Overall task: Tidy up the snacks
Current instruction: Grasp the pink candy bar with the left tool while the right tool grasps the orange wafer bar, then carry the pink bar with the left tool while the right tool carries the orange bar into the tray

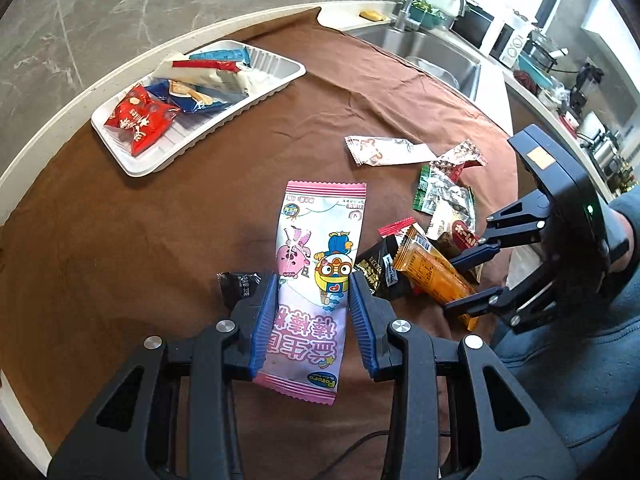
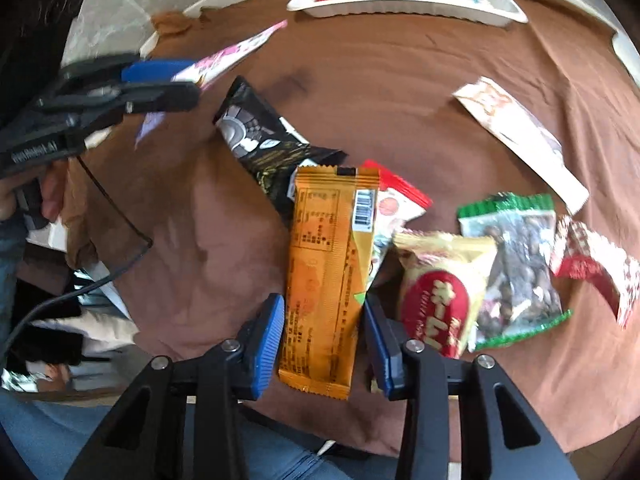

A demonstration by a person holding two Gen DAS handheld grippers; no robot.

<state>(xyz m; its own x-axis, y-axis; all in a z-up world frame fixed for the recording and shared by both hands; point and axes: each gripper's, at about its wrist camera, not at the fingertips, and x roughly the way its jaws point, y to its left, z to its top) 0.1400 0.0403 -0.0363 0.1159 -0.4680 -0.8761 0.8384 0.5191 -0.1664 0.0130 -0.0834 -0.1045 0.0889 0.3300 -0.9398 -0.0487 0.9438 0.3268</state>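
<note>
Two hand-held grippers work over a round table draped in a wrinkled brown cloth [image 1: 168, 248]. The left gripper [image 1: 314, 304] has its ribbed blue pads clamped on the sides of a glossy pink packet [image 1: 312, 280], a long flat pouch with crimped ends and cartoon figures, lifted clear of the cloth. The right gripper [image 2: 324, 344] points down at an orange bar [image 2: 332, 264] with a barcode on its foil wrap; the bar lies lengthwise between the jaws, and the blue pads sit just beside its long edges, whether pressing I cannot tell.

Taking the orange bar as landmark: a black crinkled packet [image 2: 260, 148] lies touching its far left corner, partly under it. A red-and-white packet [image 2: 396, 200] peeks out from under its right edge. To its right sit a cream pouch [image 2: 440, 288] with a red oval, then a clear green-edged bag [image 2: 516, 264] of dark nuts, then a red patterned wrapper [image 2: 596, 264]. Beyond these, farther right, lies a long white stick pack [image 2: 520, 136].

Well beyond the bar, near the table's pale rim, a white ribbed plastic tray [image 1: 264, 92] holds red, blue and white packets.
</note>
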